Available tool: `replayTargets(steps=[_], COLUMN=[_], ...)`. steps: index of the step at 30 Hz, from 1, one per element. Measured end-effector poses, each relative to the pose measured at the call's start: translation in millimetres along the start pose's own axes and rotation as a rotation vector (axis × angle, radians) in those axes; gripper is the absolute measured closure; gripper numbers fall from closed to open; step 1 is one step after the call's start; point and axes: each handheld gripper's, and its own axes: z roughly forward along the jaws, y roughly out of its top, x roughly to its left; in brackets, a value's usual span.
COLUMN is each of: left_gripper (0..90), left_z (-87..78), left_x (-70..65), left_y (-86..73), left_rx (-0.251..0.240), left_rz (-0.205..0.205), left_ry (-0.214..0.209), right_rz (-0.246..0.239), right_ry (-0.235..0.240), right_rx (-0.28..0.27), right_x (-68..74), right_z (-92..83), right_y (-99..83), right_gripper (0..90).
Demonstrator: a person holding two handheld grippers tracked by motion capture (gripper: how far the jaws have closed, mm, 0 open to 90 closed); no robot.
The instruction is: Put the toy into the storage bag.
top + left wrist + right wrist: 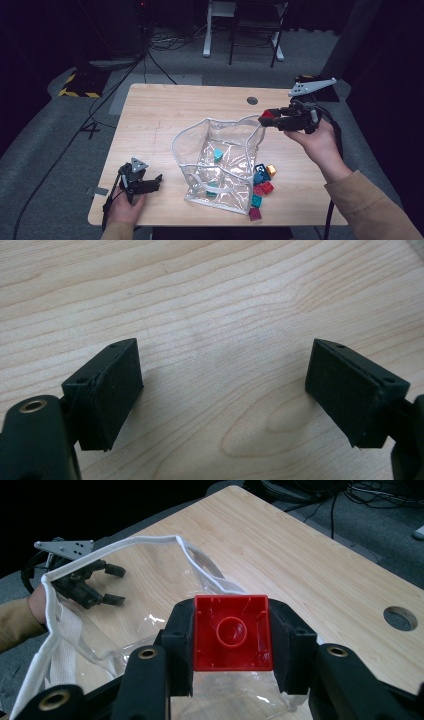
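My right gripper (268,118) is shut on a red brick (268,114), held in the air just above the right rim of a clear plastic bag with white trim (220,160). In the right gripper view the red brick (232,632) shows its hollow underside between the jaws, with the bag's (100,630) open mouth below. A teal brick (218,155) lies inside the bag. My left gripper (156,181) rests low at the table's front left, open, with bare wood between its pads (112,390).
Several loose bricks lie right of the bag: blue (260,175), gold (271,170), red (265,188), teal (256,201), magenta (255,214). A round hole (252,100) sits near the table's (150,115) far edge. Cables and furniture legs stand on the floor beyond.
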Motion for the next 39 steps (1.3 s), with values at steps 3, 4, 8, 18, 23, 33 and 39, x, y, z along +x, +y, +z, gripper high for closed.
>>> replayTargets(steps=[3,4,8,18,23,33,39], left_gripper=[15.6,15.6,15.6,15.6,15.6,15.6,15.6], left_z=[0.0,-0.1,0.0,-0.1,-0.1,-0.1,-0.1], left_x=[-0.1,0.0,0.0,0.0,0.0,0.0,0.0], left_y=[0.0,0.0,0.0,0.0,0.0,0.0,0.0], left_rx=[0.000,0.000,0.000,0.000,0.000,0.000,0.000], left_rz=[-0.002,0.000,-0.001,-0.002,-0.002,-0.002,-0.002], left_ry=[0.000,0.001,0.000,0.001,0.002,0.002,0.002], right_rz=[-0.006,-0.006,-0.015,-0.057,-0.069,-0.100,-0.111], right_ry=[0.004,0.003,0.010,0.057,0.081,0.125,0.140], right_rx=[0.006,0.010,0.024,0.080,0.128,0.221,0.269], right_x=[2.0,2.7,6.2,22.9,30.5,49.1,55.3], right_z=[3.2,4.5,11.9,47.7,70.3,114.0,132.8], right_y=[7.2,9.5,18.6,41.0,49.8,58.4,56.6], right_gripper=[58.3,58.3,58.3,58.4,58.5,58.4,58.4])
